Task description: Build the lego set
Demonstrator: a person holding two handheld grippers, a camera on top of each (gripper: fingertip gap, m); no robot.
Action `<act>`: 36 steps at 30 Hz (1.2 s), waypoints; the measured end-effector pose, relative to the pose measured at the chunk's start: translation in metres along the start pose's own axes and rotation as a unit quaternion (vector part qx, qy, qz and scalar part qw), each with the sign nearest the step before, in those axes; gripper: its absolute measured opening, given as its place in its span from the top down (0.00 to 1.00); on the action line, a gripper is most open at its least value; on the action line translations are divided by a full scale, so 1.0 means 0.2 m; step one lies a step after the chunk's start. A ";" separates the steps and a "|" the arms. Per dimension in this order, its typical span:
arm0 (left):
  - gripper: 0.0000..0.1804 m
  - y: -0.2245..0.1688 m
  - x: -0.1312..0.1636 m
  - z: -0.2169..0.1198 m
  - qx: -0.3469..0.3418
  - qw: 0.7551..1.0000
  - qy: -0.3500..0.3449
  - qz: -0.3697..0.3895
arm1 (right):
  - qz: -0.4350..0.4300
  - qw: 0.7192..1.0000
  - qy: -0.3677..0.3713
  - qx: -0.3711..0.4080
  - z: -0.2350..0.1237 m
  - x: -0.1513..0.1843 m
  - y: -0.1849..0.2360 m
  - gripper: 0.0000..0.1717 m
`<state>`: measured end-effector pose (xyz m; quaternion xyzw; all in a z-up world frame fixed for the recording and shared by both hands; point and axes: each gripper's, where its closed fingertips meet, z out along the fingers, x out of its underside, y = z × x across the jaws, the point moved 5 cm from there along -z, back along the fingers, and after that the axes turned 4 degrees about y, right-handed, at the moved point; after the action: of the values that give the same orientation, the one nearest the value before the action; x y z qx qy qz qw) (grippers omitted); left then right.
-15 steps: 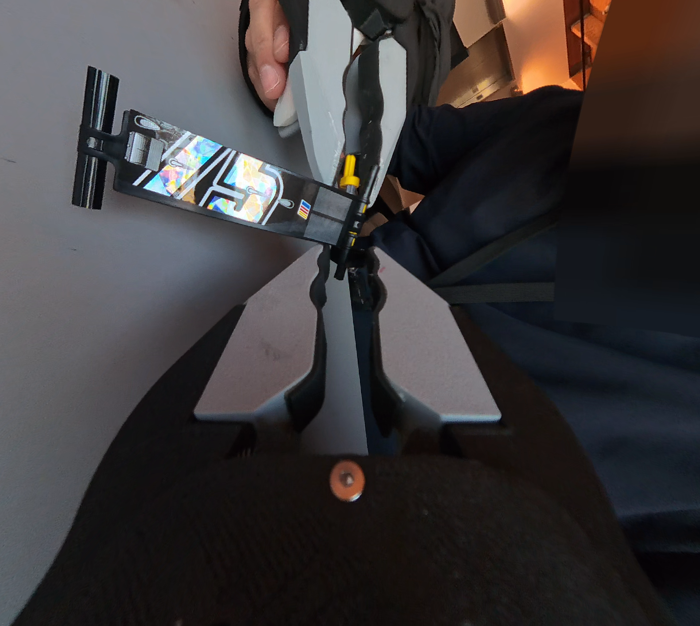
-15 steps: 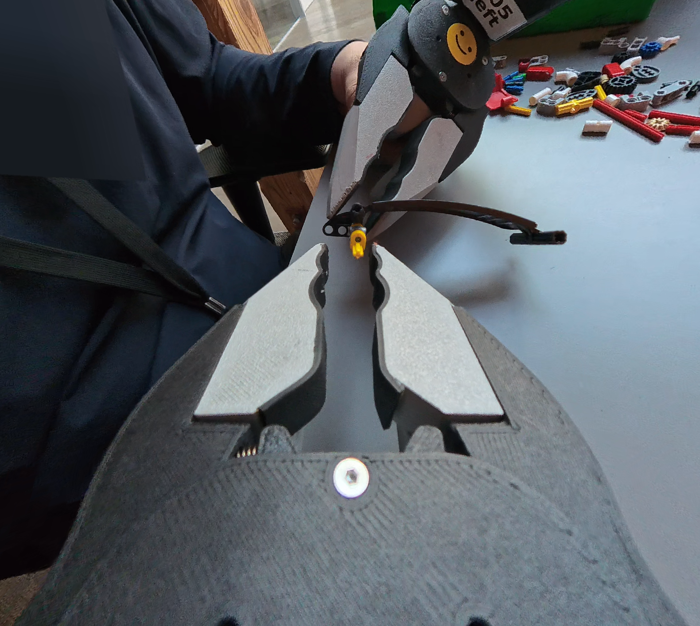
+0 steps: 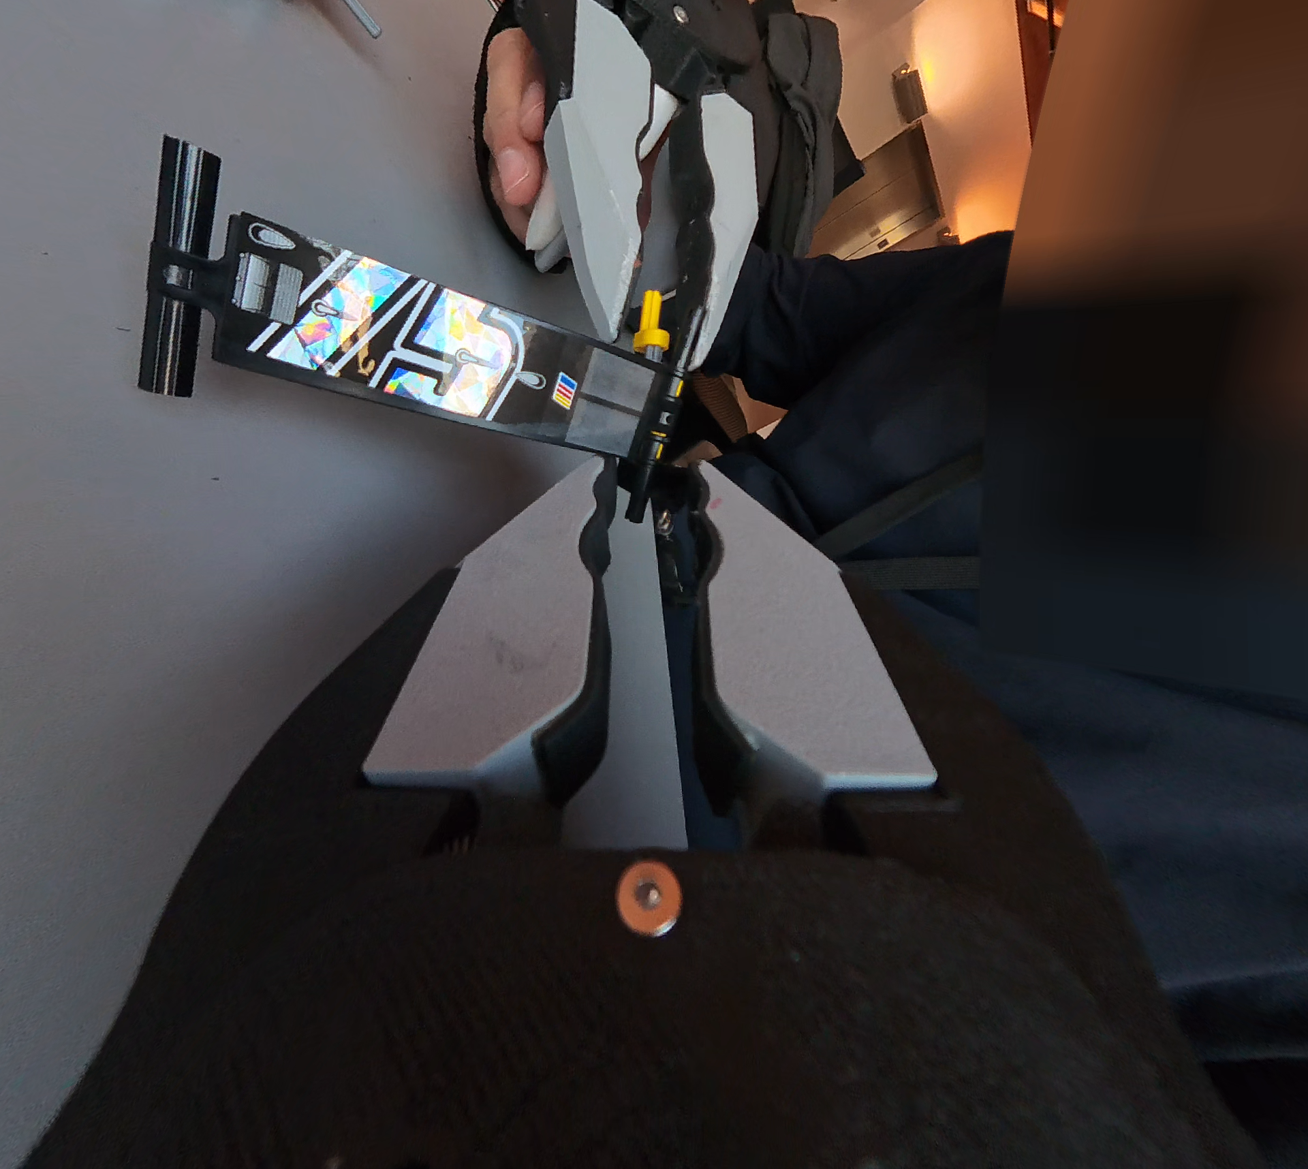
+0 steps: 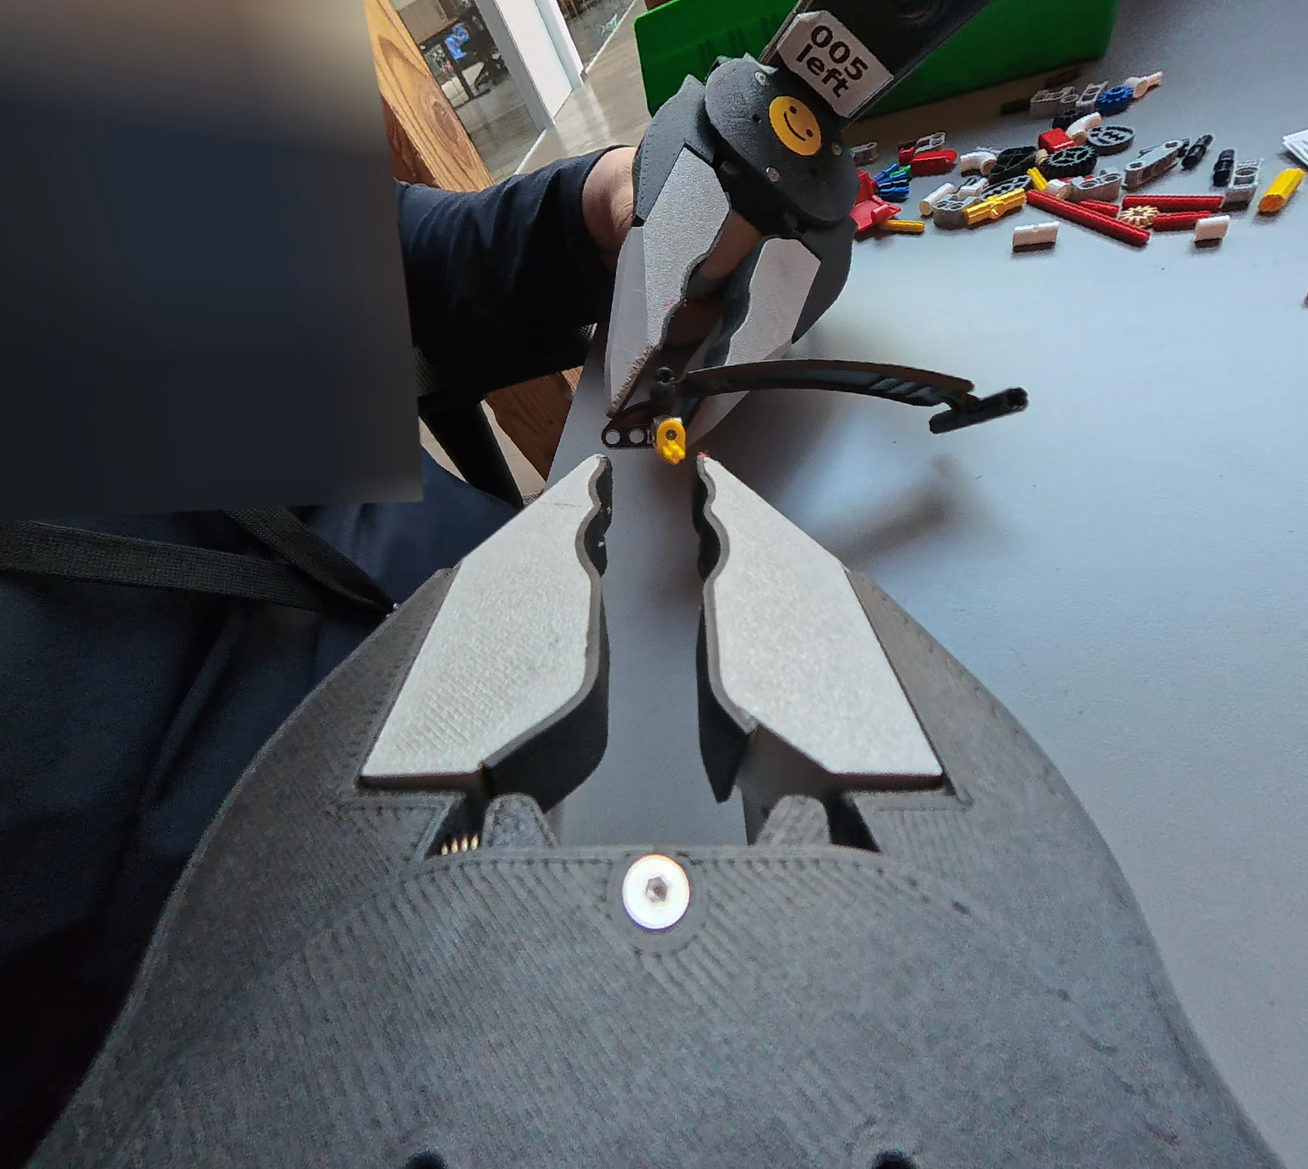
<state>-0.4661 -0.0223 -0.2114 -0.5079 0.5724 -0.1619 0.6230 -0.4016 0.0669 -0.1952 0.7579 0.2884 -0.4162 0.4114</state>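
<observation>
Black panel (image 3: 396,335) with shiny stickers was clamped at its end by the left gripper (image 3: 651,484), above the grey table (image 3: 141,569). Right gripper (image 4: 651,462) stood apart, gripping nothing, just beside the panel's yellow pin (image 4: 669,436).

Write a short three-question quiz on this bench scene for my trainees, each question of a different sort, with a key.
1. True or false: the right tool has its fingers clamped on the yellow pin.
2. Which one holds the black curved panel above the grey table? A: the left tool. B: the right tool. C: nothing, it lies flat.
3. Fill in: the loose building pieces lie in front of a ___ box.

Key
1. False. Its fingers stand apart, and the pin, plugged into the panel's end, sits just ahead of the tips.
2. A.
3. Green.
</observation>
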 end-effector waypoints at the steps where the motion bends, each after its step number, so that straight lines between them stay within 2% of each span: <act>1: 0.91 0.00 0.00 0.00 -0.001 1.000 -0.001 -0.001 | -0.001 1.000 0.002 0.001 0.00 0.00 0.00 0.89; 36: 0.91 0.00 0.00 0.00 0.004 1.000 0.003 -0.002 | 0.001 1.000 0.015 0.007 0.02 0.01 0.00 0.89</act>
<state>-0.4655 -0.0222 -0.2118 -0.5060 0.5728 -0.1664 0.6230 -0.4026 0.0639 -0.1983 0.7673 0.2912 -0.4061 0.4019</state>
